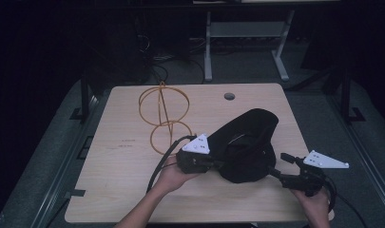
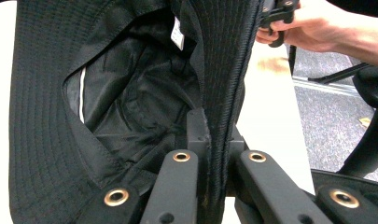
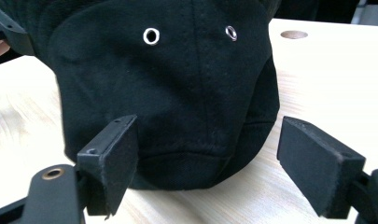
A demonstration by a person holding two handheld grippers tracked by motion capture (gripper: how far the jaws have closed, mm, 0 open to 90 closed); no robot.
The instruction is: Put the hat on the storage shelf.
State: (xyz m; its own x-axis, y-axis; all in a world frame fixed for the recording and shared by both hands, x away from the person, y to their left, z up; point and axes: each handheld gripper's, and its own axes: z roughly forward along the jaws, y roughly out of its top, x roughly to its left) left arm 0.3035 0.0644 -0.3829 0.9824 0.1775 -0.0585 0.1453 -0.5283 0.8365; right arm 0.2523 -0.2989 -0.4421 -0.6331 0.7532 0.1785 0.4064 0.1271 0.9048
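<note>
A black bucket hat (image 1: 249, 140) lies on the wooden table (image 1: 128, 190), right of centre. My left gripper (image 1: 217, 164) comes at it from the left and is shut on its stitched brim (image 2: 221, 93), pads pinching the fabric edge-on. The left gripper view looks into the hat's lining, where a white label (image 2: 177, 32) hangs. My right gripper (image 1: 279, 165) stands open just right of the hat. In the right gripper view its pads (image 3: 113, 156) are spread wide and touch nothing, with the hat's crown (image 3: 177, 79) and two metal eyelets straight ahead.
An orange wire stand (image 1: 162, 116) of rings on a round base sits at the back left of the table. A cable hole (image 1: 229, 96) is near the far edge. Beyond the table are desk legs (image 1: 208, 52) and dark floor.
</note>
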